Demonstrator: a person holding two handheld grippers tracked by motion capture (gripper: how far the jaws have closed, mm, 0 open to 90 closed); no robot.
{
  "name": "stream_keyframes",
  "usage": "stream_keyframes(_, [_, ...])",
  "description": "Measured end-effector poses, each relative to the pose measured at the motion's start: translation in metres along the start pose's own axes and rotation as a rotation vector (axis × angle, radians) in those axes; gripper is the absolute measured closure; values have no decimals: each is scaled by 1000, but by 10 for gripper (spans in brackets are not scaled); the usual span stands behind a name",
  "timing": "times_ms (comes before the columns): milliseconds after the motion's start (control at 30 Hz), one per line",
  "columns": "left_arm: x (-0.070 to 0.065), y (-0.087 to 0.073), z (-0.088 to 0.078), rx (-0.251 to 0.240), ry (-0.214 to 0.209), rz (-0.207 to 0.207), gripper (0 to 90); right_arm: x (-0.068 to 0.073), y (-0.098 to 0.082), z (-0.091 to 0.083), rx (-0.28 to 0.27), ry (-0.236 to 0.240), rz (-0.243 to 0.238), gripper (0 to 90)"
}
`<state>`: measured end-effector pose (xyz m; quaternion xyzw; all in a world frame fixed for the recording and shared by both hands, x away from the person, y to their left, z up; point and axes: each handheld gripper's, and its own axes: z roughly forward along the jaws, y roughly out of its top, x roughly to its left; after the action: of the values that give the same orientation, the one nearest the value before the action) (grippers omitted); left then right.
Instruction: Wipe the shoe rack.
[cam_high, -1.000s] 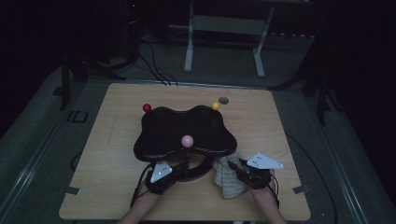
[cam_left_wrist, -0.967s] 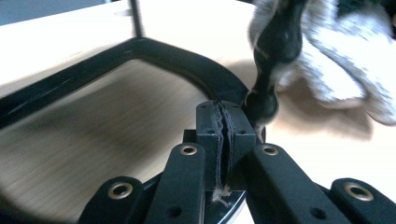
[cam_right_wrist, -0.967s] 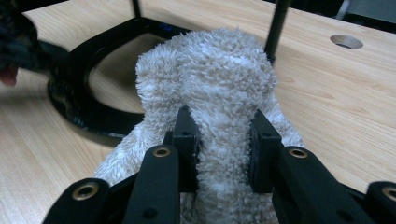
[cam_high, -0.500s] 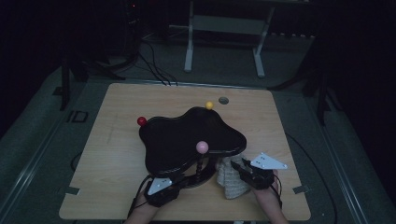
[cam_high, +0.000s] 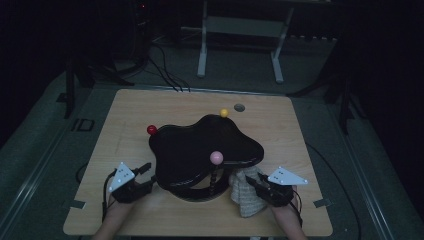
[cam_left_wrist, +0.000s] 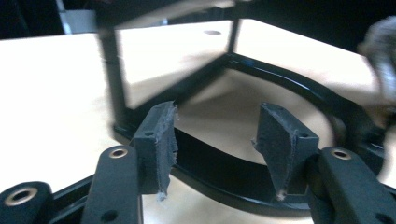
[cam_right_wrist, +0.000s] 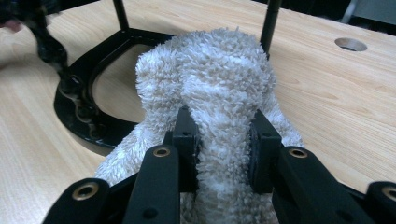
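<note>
White terry cloth (cam_right_wrist: 210, 93) is bunching between the right gripper (cam_right_wrist: 223, 140) jaws, which are clamping it at the table's (cam_high: 300, 130) near right edge, just beside the black stand's (cam_high: 200, 145) base ring (cam_left_wrist: 289, 88). The left gripper (cam_left_wrist: 217, 140) jaws have just been opening and are standing apart, nothing between them, close to the ring's left side.

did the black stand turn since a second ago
Yes. The black stand turned: its yellow ball swung left, away from the table's hole.
</note>
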<state>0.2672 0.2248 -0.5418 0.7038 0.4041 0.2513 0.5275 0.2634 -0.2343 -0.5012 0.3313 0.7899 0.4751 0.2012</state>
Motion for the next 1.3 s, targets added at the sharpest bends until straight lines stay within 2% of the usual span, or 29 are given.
stream_keyframes(67, [14, 3, 8, -3, 2, -13, 444, 3, 0, -1, -1, 8, -2, 702])
stream_keyframes(100, [20, 5, 12, 3, 28, -8, 443, 5, 1, -1, -2, 12, -6, 702])
stream_keyframes(167, [29, 9, 20, -3, 32, -16, 443, 7, 1, -2, 1, 18, -10, 702])
stream_keyframes(200, [33, 11, 25, 0, 52, -14, 443, 8, 1, -2, 0, 22, -11, 702])
stream_keyframes(300, [40, 14, 39, 16, 54, -2, 443, 14, 1, -6, -7, 37, -16, 702])
stream_keyframes(400, [44, 15, 47, 19, 40, -8, 429, 19, 2, -10, -13, 51, -16, 702])
stream_keyframes(433, [45, 16, 54, 24, 38, 0, 429, 21, 2, -12, -18, 59, -19, 702])
stream_keyframes(533, [47, 17, 63, 38, 34, 7, 434, 37, 11, -24, -60, 106, -30, 702])
stream_keyframes(600, [48, 18, 65, 39, 26, 10, 482, 42, 16, -28, -80, 118, -40, 702])
stream_keyframes(633, [48, 19, 69, 46, 23, 21, 482, 46, 21, -32, -102, 134, -46, 702])
stream_keyframes(667, [48, 19, 70, 45, 14, 20, 542, 53, 31, -38, -151, 155, -57, 701])
stream_keyframes(733, [49, 19, 72, 41, 9, 22, 565, 59, 41, -42, -194, 176, -67, 700])
stream_keyframes(767, [49, 19, 73, 39, 23, 26, 610, 62, 46, -43, -212, 185, -75, 700])
stream_keyframes(800, [49, 19, 73, 38, 29, 26, 644, 64, 51, -41, -236, 187, -82, 698])
stream_keyframes(867, [51, 19, 72, 36, 35, 7, 727, 66, 57, -35, -245, 179, -85, 682])
stream_keyframes(933, [50, 19, 72, 39, 41, 9, 732, 69, 60, -24, -246, 152, -94, 625])
stream_keyframes(1000, [50, 19, 72, 43, 44, 11, 736, 71, 62, -14, -244, 156, -92, 558])
stream_keyframes(1100, [48, 18, 71, 38, 53, 8, 741, 79, 64, -4, -241, 130, -126, 491])
stream_keyframes(1233, [47, 17, 68, 36, 53, -2, 741, 81, 63, 4, -217, 131, -108, 468])
stream_keyframes(1300, [45, 17, 66, 41, 45, 4, 742, 81, 60, 14, -162, 146, -98, 443])
